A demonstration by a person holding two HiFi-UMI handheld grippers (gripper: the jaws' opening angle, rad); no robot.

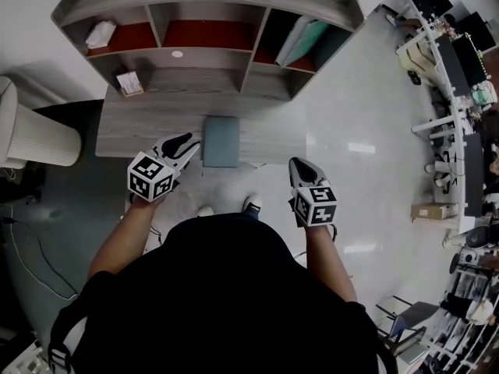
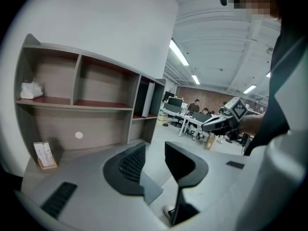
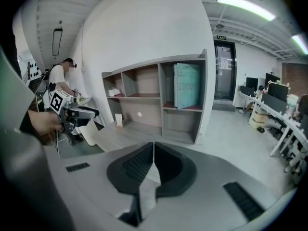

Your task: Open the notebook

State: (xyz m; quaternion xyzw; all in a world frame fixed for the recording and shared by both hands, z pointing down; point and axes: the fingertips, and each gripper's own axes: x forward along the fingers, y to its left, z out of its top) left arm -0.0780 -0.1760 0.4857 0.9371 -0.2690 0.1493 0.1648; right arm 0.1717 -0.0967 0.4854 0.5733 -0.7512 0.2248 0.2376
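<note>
A closed blue-grey notebook (image 1: 221, 141) lies flat on the wooden desk (image 1: 132, 127), near its front edge. My left gripper (image 1: 185, 142) hovers just left of the notebook, its jaws open with nothing between them. In the left gripper view, a grey-blue corner of the notebook (image 2: 149, 189) shows under the left gripper (image 2: 155, 158). My right gripper (image 1: 300, 167) hangs off the desk's front right corner, over the floor and apart from the notebook. In the right gripper view, the right gripper (image 3: 153, 150) has its jaws together and holds nothing.
A hutch of open shelves (image 1: 210, 57) stands at the desk's back. It holds teal folders (image 1: 306, 41), a white wad (image 1: 101, 33) and a small card (image 1: 130, 82). A white ribbed bin (image 1: 35, 135) stands to the left, office desks (image 1: 456, 92) far right.
</note>
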